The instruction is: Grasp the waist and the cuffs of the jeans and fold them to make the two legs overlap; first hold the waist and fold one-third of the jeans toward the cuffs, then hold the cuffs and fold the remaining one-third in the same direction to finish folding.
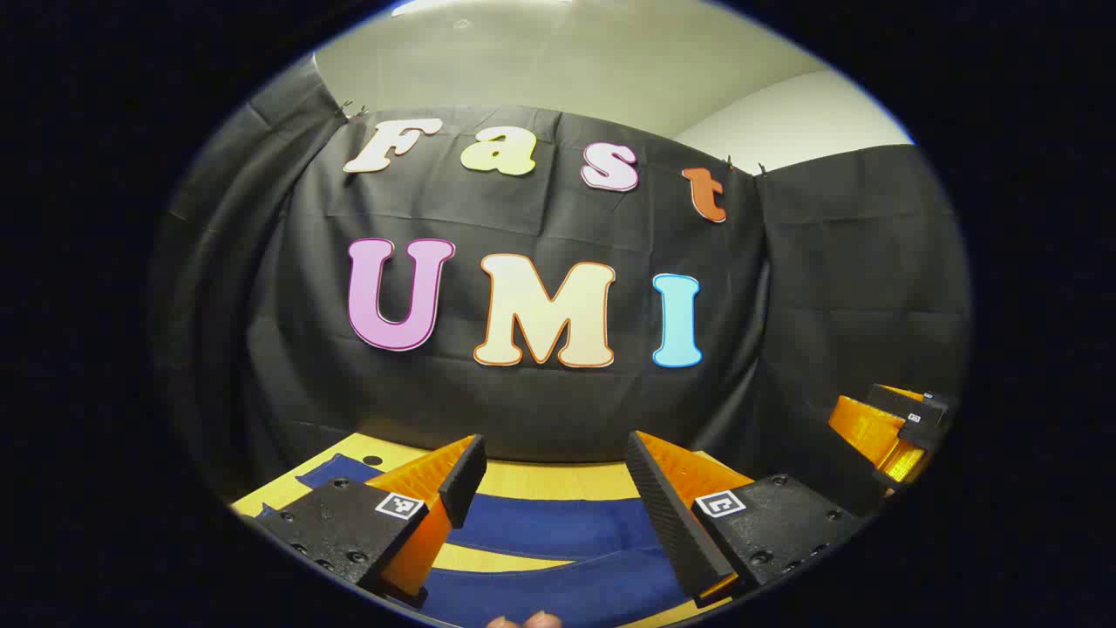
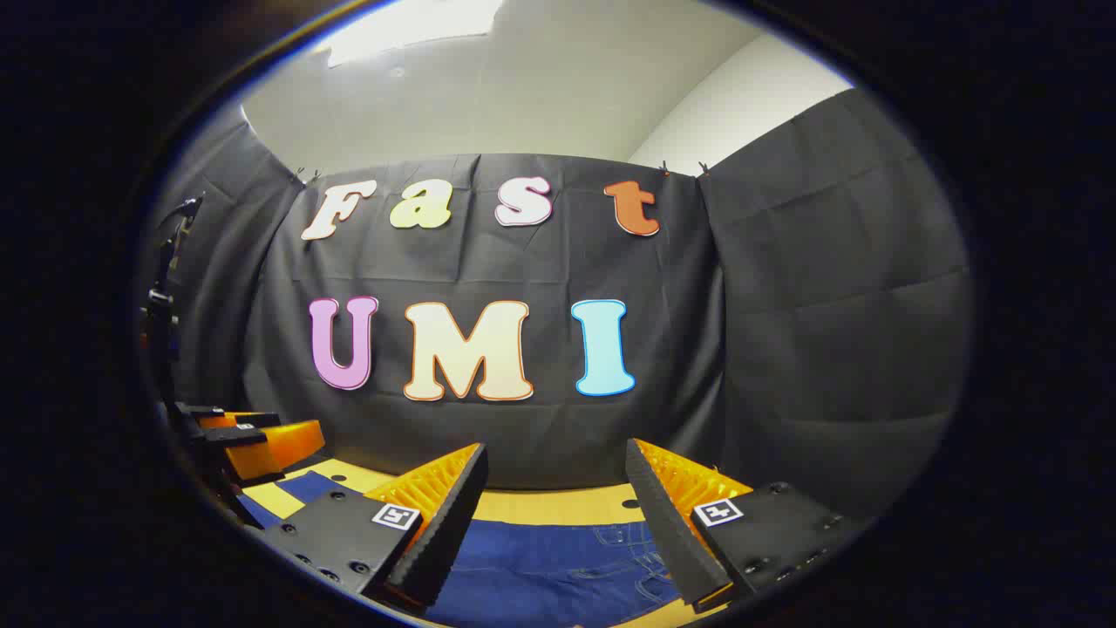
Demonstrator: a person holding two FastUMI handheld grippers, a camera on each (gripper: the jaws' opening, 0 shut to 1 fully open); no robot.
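Observation:
Blue jeans lie flat on a yellow-wood table. In the left gripper view their two legs [image 1: 558, 528] run across below my left gripper [image 1: 554, 488], which is open and holds nothing. The right gripper view has the waist end with pockets and stitching [image 2: 567, 567] beneath my right gripper [image 2: 554, 493], also open with nothing between its fingers. Both grippers hover above the cloth. The right gripper [image 1: 885, 427] shows at the right edge of the left gripper view. At the left edge of the right gripper view is the left gripper [image 2: 253, 440].
The table [image 1: 558, 480] ends at the black cloth wall close behind the jeans. A bare strip of wood [image 2: 558, 504] runs between jeans and wall. A fingertip [image 1: 523, 621] shows at the bottom of the left gripper view. A dark stand [image 2: 166, 305] rises at far left.

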